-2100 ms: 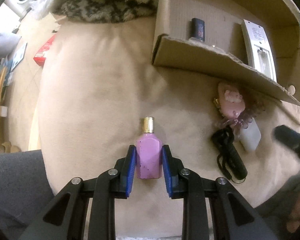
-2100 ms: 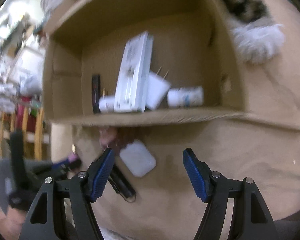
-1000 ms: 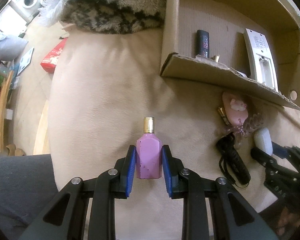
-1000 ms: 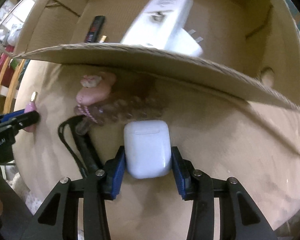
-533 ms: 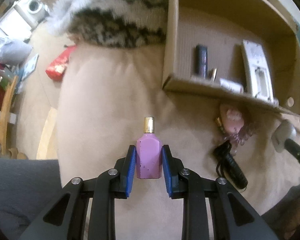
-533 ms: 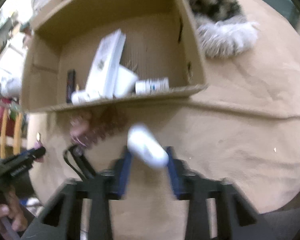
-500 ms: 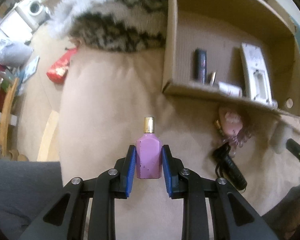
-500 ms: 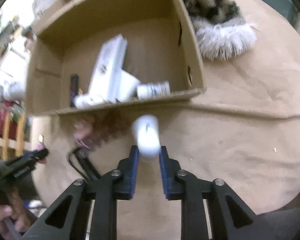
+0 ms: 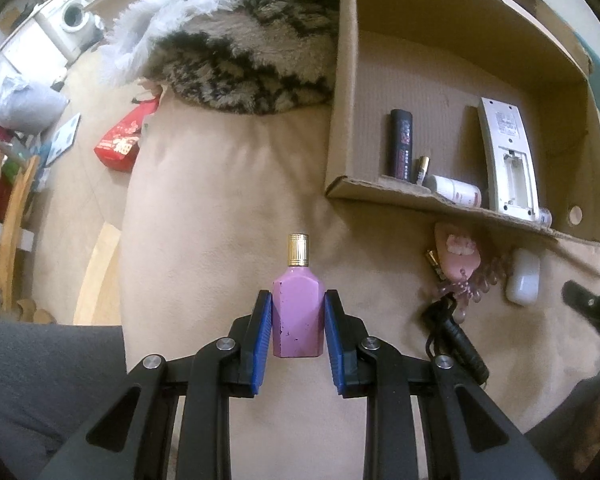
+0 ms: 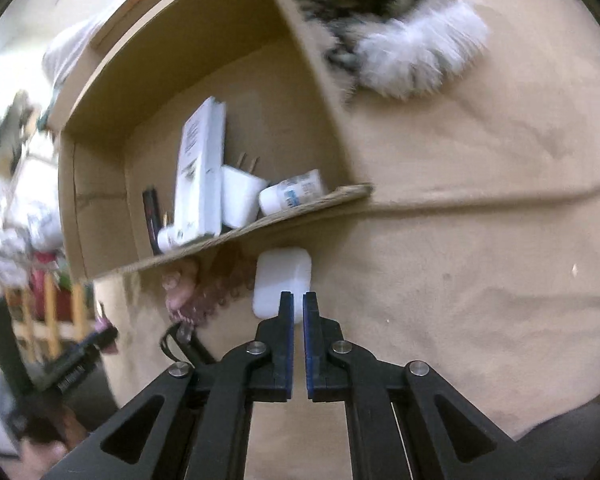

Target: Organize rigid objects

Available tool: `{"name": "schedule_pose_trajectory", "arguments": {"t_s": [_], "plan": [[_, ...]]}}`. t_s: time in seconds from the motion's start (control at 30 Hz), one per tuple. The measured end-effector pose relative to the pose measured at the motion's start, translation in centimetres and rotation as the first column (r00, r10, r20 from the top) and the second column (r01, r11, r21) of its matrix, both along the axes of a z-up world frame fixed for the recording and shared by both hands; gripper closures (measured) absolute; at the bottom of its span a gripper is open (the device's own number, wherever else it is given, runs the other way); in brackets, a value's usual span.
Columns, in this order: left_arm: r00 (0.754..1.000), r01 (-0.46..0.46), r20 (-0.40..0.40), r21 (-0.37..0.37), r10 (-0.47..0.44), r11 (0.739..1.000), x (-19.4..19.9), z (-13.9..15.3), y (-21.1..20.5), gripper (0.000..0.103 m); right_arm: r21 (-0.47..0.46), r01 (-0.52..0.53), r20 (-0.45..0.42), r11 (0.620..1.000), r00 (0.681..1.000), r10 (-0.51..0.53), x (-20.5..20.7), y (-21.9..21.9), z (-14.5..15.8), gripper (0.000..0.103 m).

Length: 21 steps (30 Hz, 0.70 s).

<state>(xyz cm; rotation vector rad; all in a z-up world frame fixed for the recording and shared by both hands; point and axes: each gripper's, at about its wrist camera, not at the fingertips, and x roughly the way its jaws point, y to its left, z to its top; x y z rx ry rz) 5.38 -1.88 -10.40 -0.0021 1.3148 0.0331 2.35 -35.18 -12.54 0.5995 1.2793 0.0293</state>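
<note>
My left gripper (image 9: 298,312) is shut on a pink perfume bottle (image 9: 297,312) with a gold cap, held above the beige cushion. My right gripper (image 10: 296,304) has its jaws closed with nothing between them. A white earbud case (image 10: 283,280) lies on the cushion just beyond its tips, below the cardboard box's front flap (image 10: 260,228); the case also shows in the left wrist view (image 9: 523,276). The open cardboard box (image 9: 380,92) holds a white remote (image 9: 508,156), a black tube (image 9: 401,144), small white bottles and a charger plug (image 10: 240,196).
A pink hair clip with beads (image 9: 458,260) and a black strap item (image 9: 456,336) lie on the cushion by the box front. A furry patterned throw (image 9: 240,52) lies behind. The cushion's left edge drops to the floor with a red bag (image 9: 120,140).
The right gripper had the white earbud case between its jaws; the case has slipped out and now lies on the cushion ahead of the closed jaws. The left gripper keeps holding the bottle.
</note>
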Motion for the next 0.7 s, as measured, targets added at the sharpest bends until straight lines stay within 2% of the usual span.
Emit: {"name": "schedule_pose_trajectory", "arguments": {"t_s": [0.07,0.1,0.13,0.2,0.3,0.4,0.47,0.53,0.57,0.63,0.67,0.7], "plan": [[1.000,-0.002,-0.002,-0.013,0.002,1.000,0.1,0.1,0.1,0.080,0.009,0.020,-0.023,1.000,1.000,-0.019,0.0,-0.4,-0.5,0.085],[1.000,0.001,-0.001,-0.016,-0.001,1.000,0.2,0.1,0.1,0.080,-0.003,0.017,-0.035,1.000,0.999,-0.017,0.2,-0.4,-0.7,0.076],[1.000,0.003,0.000,-0.020,-0.003,1.000,0.2,0.2,0.0,0.080,-0.015,0.007,-0.047,1.000,0.999,-0.008,0.4,-0.3,-1.0,0.071],[1.000,0.012,0.000,-0.024,-0.012,1.000,0.2,0.2,-0.1,0.080,-0.036,-0.007,-0.072,0.999,0.997,0.005,1.1,0.2,-1.7,0.040],[1.000,0.021,-0.008,-0.031,-0.021,0.999,0.1,0.0,-0.5,0.080,-0.028,-0.035,-0.076,0.999,0.997,0.033,2.4,1.0,-2.3,0.039],[1.000,0.021,-0.011,-0.038,-0.022,0.999,0.2,0.0,-0.4,0.080,-0.069,-0.083,-0.095,0.994,0.993,0.076,3.7,2.7,-3.1,0.039],[1.000,0.017,-0.013,-0.036,-0.017,0.999,0.3,-0.1,-0.2,0.080,-0.176,-0.149,-0.121,0.973,0.984,0.128,4.3,4.3,-3.6,0.039],[1.000,0.008,-0.022,-0.037,-0.009,0.999,0.6,-0.5,0.1,0.080,-0.319,-0.234,-0.123,0.918,0.971,0.205,4.7,6.2,-3.6,0.039],[1.000,0.007,-0.027,-0.037,-0.008,0.999,0.7,-0.7,0.2,0.080,-0.350,-0.251,-0.120,0.903,0.968,0.222,4.7,6.5,-3.6,0.039],[0.999,0.008,-0.034,-0.033,-0.009,0.999,0.9,-1.1,0.2,0.080,-0.346,-0.255,-0.108,0.903,0.967,0.232,4.5,6.3,-3.5,0.040],[0.999,0.011,-0.036,-0.031,-0.012,0.999,1.0,-1.2,0.1,0.080,-0.340,-0.259,-0.102,0.904,0.966,0.239,4.4,6.1,-3.4,0.043],[0.999,0.015,-0.035,-0.027,-0.016,1.000,1.1,-1.3,0.0,0.080,-0.336,-0.265,-0.097,0.904,0.964,0.246,4.3,5.9,-3.2,0.054]]}}
